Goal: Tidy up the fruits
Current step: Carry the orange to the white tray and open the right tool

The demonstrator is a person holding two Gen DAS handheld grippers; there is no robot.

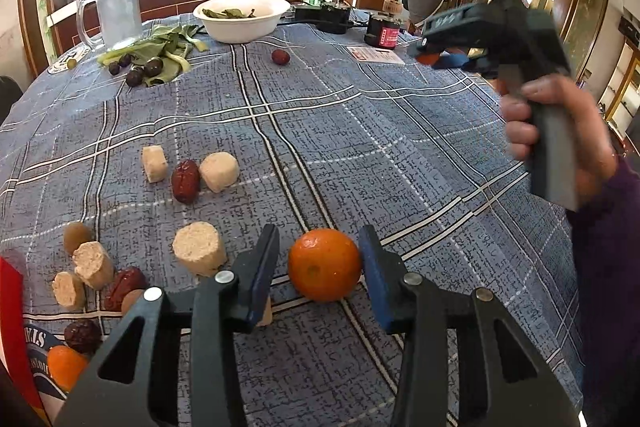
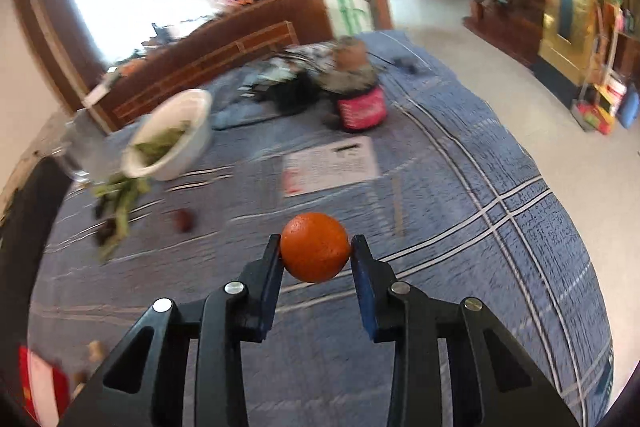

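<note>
Two oranges in play | right gripper [image 2: 315, 257] clamps one orange [image 2: 315, 253] at its tips, lifted off the tablecloth [image 2: 500, 187] | left gripper [image 1: 320, 259] straddles another orange [image 1: 325, 265] on the cloth, right pad touching, left pad a gap away (not gripped) | risk: smooth round fruit rolls or slips from my tip-only pinch | both glossy, bright, unblemished

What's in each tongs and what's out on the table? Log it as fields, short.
left tongs: open around an orange that rests on the cloth; one pad looks just clear of it
right tongs: shut on a second orange, held above the cloth
white bowl: far side, greens inside
red date: between two beige chunks
</note>
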